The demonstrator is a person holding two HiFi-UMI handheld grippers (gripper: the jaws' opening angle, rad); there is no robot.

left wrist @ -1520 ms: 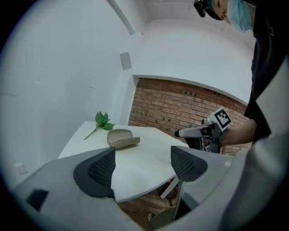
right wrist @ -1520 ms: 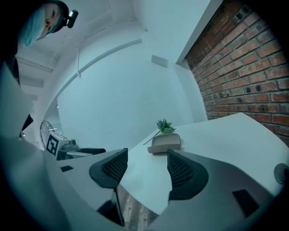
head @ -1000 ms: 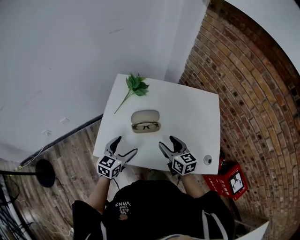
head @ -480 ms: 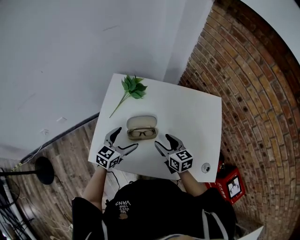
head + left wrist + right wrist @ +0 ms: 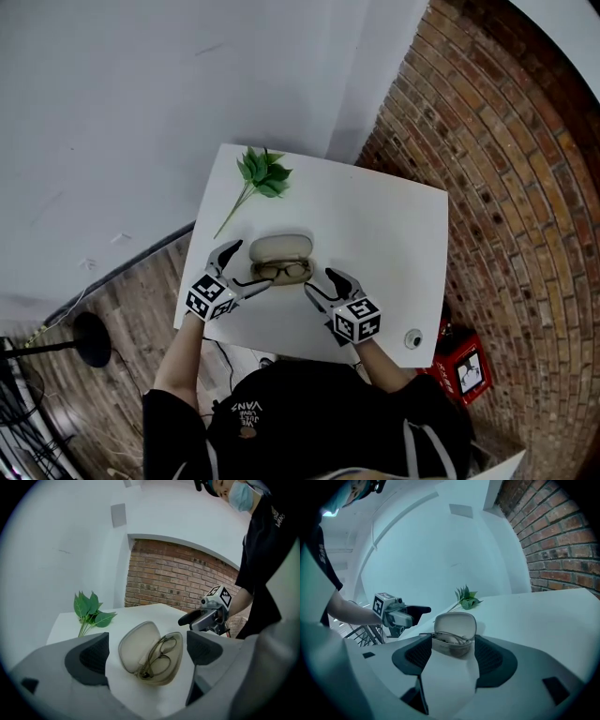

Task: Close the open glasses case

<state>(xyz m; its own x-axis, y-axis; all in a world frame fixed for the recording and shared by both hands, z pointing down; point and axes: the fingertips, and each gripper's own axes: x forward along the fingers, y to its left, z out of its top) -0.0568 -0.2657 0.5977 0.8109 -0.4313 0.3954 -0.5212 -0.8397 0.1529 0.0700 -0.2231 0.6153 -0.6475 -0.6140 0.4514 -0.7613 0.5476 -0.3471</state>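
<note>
While the left gripper hovers at the left end of the glasses case, its jaws have just been opening and now stand wide apart. Its pads are clear of the case, which its own view frames between them. Beyond that gripper on the white table lies a green leafy sprig. The case rests near the table's front edge, lid tipped back, with a pair of glasses lying in the tray. From the head view the left gripper's near finger seems to meet the case's rim, though contact is not certain. Just right of the case, the right gripper also has its jaws spread and grips nothing. Farther right a small round object sits at the table's corner, and a red box stands on the floor by the brick wall.
</note>
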